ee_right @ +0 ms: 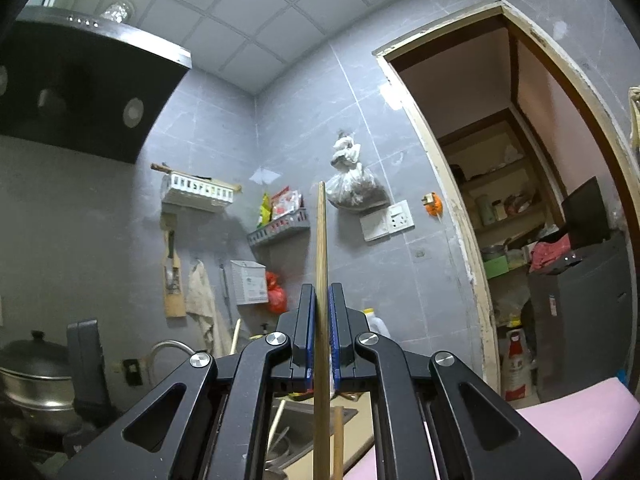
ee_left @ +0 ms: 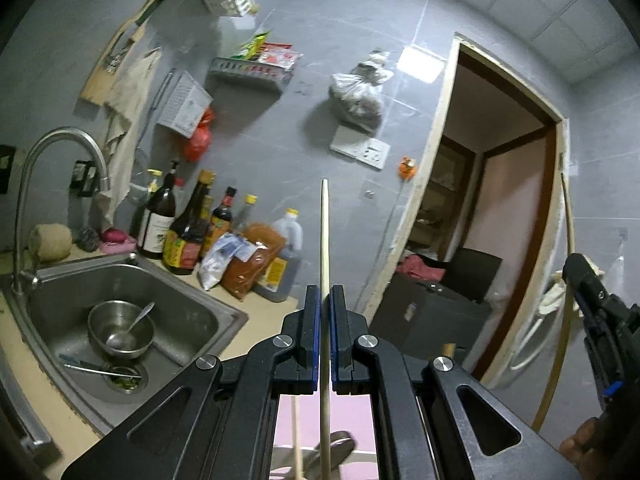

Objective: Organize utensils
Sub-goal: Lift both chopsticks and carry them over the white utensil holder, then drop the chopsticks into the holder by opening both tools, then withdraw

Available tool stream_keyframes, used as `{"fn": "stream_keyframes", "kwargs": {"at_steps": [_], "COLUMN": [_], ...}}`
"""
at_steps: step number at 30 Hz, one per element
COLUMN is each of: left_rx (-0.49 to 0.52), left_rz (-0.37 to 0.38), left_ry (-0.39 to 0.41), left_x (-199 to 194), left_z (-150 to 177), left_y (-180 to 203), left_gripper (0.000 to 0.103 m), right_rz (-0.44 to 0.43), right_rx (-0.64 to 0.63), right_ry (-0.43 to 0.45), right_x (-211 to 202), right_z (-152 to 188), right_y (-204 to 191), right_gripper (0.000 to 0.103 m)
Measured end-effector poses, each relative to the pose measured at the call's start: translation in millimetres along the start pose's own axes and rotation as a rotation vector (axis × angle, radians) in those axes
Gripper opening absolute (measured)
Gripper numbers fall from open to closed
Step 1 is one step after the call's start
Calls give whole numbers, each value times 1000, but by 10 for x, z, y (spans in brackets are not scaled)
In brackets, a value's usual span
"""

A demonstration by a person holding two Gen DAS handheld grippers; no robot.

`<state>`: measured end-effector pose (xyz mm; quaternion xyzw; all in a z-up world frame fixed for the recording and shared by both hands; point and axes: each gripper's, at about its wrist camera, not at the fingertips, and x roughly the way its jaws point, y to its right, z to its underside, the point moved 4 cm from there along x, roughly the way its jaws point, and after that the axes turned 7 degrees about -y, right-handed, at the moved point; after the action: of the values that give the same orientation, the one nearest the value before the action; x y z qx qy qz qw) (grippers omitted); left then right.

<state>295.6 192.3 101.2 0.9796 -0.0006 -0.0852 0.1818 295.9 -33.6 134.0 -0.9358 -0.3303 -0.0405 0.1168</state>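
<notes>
I am mid-carry: my left gripper (ee_left: 325,296) pinches a pale chopstick (ee_left: 325,232) upright between its pads, and my right gripper (ee_right: 322,294) is clamped the same way on a darker chopstick (ee_right: 321,240). Both sticks stand in the air in front of the grey tiled wall, above the counter beside the sink (ee_left: 192,308). Next, I judge, I need a holder to drop them into; the white basket (ee_right: 248,288) on the wall looks likely.

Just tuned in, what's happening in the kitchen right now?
A person holds one chopstick in each gripper. The left gripper is shut on a pale chopstick, the right gripper on a darker chopstick, both raised upright in the air. In the sink a bowl with a spoon remains.
</notes>
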Motion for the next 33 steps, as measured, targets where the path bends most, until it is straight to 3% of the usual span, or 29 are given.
{"fn": "stream_keyframes", "kwargs": {"at_steps": [12, 23, 33], "left_rx": [68, 149, 101], "left_rz": [-55, -119, -88], "left_ry": [-41, -134, -178], "left_x": [124, 70, -9], "left_z": [354, 684, 666], "left_y": [-24, 96, 61], "left_gripper": [2, 2, 3], "right_rz": [18, 2, 4], "right_rx": [-116, -140, -155], "right_ry": [-89, -187, -247], "right_x": [178, 135, 35], "right_z": [413, 621, 699], "right_y": [-97, -42, -2], "right_gripper": [4, 5, 5]}}
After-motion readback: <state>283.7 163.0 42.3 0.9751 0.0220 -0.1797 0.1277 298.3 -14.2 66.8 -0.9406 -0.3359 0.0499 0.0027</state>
